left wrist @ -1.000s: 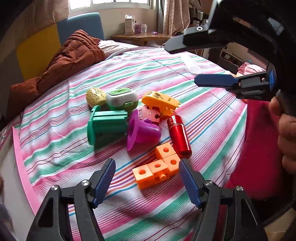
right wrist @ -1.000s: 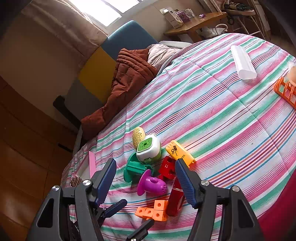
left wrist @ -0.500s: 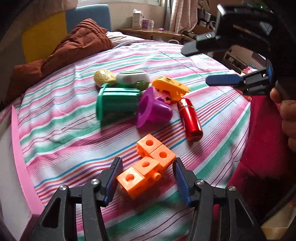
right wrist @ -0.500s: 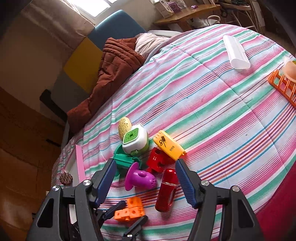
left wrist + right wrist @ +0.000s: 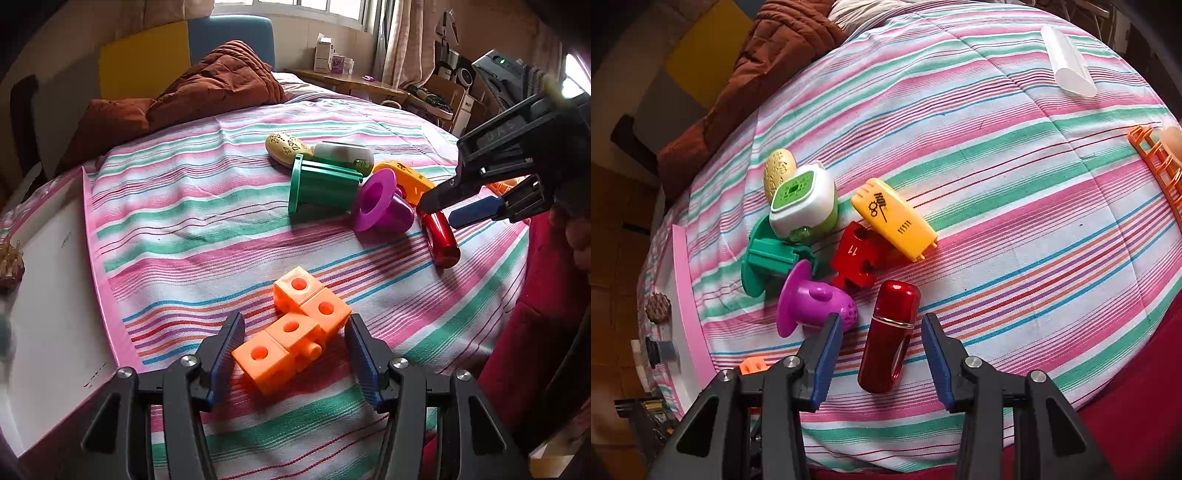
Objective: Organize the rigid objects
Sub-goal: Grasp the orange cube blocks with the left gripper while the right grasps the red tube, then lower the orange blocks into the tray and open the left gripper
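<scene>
Task looks barely started – nearly all the toys sit loose on the striped bedspread (image 5: 192, 206), nothing grasped yet. A pink-rimmed tray (image 5: 55, 295) at the left edge of the left wrist frame holds only a few small bits in the right wrist view; judging by that, the sorting is nearly all still to do.

Left wrist view, left to right: left tool (image 5: 293, 350) at lower centre, jaws fairly wide, straddling the orange block cluster (image 5: 295, 328); neither pad clearly touches it, though the left one is very close. Green cup (image 5: 323, 184) and purple funnel-shaped toy (image 5: 384, 206) lie on their sides in the upper centre of the frame.

Right wrist view: the pile fills centre-left – yellow egg (image 5: 778, 171), white-green gadget (image 5: 803, 201), red puzzle piece (image 5: 858, 254), yellow case (image 5: 892, 218). Right tool (image 5: 882, 354) at lower centre, jaws open, bracketing the red cylinder (image 5: 890, 334) with gaps on both sides. Orange basket (image 5: 1156, 162) at right edge, well apart from the pile – maybe a destination.

Both tools point forward and down, low over the bed, poised to close.
</scene>
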{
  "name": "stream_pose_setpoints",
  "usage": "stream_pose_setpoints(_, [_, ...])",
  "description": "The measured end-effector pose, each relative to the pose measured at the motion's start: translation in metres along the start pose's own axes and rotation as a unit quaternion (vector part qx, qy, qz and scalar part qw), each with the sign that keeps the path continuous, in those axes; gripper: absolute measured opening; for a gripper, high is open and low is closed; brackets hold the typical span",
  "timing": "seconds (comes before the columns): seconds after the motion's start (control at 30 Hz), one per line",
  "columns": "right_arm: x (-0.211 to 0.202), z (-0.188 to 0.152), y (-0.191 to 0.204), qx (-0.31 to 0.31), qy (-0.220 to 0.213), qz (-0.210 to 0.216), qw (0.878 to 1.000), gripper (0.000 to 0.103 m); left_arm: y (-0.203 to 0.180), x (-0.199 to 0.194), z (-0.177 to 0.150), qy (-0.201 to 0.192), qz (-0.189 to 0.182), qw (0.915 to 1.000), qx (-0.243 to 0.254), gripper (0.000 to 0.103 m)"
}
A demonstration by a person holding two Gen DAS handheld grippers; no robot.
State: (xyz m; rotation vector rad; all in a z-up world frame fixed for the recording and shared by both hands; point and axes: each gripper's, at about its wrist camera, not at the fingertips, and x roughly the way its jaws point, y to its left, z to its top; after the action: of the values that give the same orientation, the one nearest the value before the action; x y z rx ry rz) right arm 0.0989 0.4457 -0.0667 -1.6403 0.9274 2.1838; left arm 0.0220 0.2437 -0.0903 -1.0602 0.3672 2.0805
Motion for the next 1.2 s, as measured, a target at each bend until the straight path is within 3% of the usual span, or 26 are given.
stream_pose_setpoints(0.07, [0.007,0.0,0.003,-0.01,0.02,-0.012,1.0,0.043,-0.005,0.004,0.003,-0.001,0.0,1.0,0.001,0.057])
stream_pose_setpoints(0.27, [0.023,-0.004,0.015,-0.052,0.06,-0.057,0.995,0.026,-0.004,0.003,0.002,-0.007,-0.006,1.0,-0.003,0.057])
stream_pose_setpoints(0.6, [0.031,-0.016,0.023,-0.095,0.066,-0.098,0.988,0.025,0.01,-0.015,0.0,-0.011,-0.028,0.9985,-0.045,0.056])
stream_pose_setpoints(0.77, [0.031,-0.023,0.029,-0.127,0.052,-0.126,0.982,0.025,0.016,-0.043,0.003,-0.039,-0.025,0.9977,-0.05,0.056])
stream_pose_setpoints(0.93, [0.029,-0.03,0.028,-0.141,0.039,-0.138,0.98,0.025,0.049,-0.076,0.006,-0.067,0.0,0.9932,-0.095,0.056])
stream_pose_setpoints(1.2, [0.026,-0.043,0.022,-0.157,0.028,-0.145,0.976,0.025,0.139,-0.108,-0.019,-0.068,0.105,0.9729,-0.194,0.057])
